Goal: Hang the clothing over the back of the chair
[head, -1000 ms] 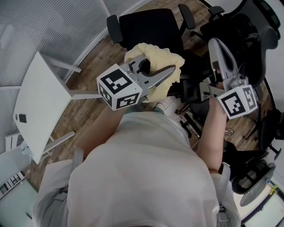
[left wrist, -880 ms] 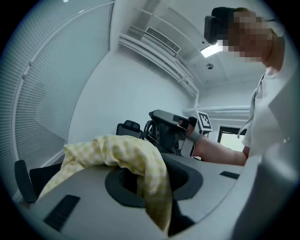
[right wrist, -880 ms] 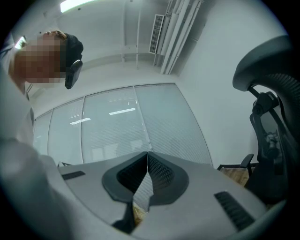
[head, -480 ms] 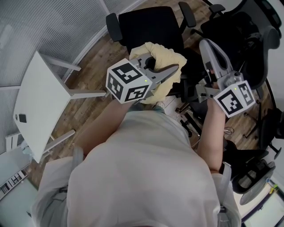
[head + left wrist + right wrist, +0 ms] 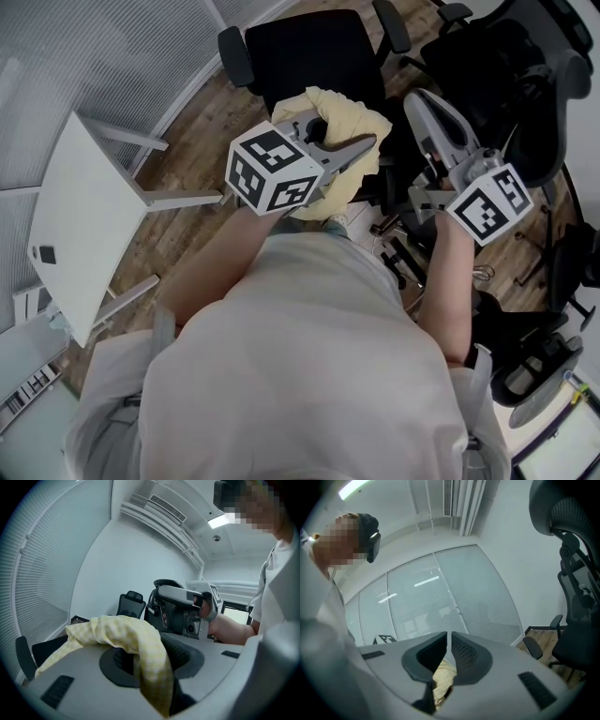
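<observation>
A person in a pale shirt [image 5: 300, 356], seen from above, holds a yellow checked cloth [image 5: 349, 117] at the near edge of a black office chair [image 5: 314, 52] in the upper centre of the frame. From this angle it cannot be told whether the fabric touches the chair. The left gripper [image 5: 366, 143], centre frame behind its marker cube, has the cloth. Its jaws are opening, only narrowly apart, with the fabric bunched between the pads and spilling over the left-hand jaw in the left gripper view. The right gripper [image 5: 419, 101] stands at the right of the frame, near the cloth but apart from it, pointing toward the upper edge. Its jaws are pressed together with only a hairline slit between the pads and nothing gripped. In the right gripper view a patch of the yellow fabric shows low in the opening beneath them. A white table [image 5: 80, 216] stands at the left of the frame on the wood floor [image 5: 202, 141], and more dark chairs [image 5: 525, 84] crowd the upper right corner.
</observation>
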### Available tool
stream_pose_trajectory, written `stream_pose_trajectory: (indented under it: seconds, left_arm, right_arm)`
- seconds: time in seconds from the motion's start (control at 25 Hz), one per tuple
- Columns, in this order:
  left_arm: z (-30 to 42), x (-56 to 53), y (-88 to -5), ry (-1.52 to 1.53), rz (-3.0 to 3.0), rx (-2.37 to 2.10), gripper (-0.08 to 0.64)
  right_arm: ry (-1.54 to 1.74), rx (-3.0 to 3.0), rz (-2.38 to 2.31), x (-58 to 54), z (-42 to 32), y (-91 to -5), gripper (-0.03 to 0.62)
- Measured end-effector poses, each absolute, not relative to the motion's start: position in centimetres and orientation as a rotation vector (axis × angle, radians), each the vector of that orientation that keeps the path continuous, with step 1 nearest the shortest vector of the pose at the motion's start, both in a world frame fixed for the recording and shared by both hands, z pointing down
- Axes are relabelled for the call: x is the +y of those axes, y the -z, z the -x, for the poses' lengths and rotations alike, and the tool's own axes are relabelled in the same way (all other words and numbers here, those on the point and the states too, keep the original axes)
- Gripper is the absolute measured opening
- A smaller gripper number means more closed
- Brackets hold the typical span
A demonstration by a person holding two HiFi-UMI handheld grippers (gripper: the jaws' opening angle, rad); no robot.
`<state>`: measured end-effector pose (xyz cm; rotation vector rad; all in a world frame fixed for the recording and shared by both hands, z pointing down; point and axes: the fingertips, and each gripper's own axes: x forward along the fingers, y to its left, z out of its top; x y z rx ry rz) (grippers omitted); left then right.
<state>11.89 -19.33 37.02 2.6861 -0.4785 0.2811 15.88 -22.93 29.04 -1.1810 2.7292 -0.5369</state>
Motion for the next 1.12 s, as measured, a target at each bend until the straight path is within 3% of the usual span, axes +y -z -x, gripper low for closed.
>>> stream_pose_trajectory:
  seconds: [0.96, 1.12]
  left_arm:
    - [-11.7, -20.1, -39.6, -0.648, -2.678, -0.376, 0.173]
    - [-11.5, -19.7, -39.8, -0.668, -2.628, -0.329, 0.216]
  right_arm:
    - [0.584, 2.761, 1.199, -22.6, -16.3, -30.5, 0.024]
    - [0.615, 2.778, 1.169, -22.5, -16.0, -30.9, 0.025]
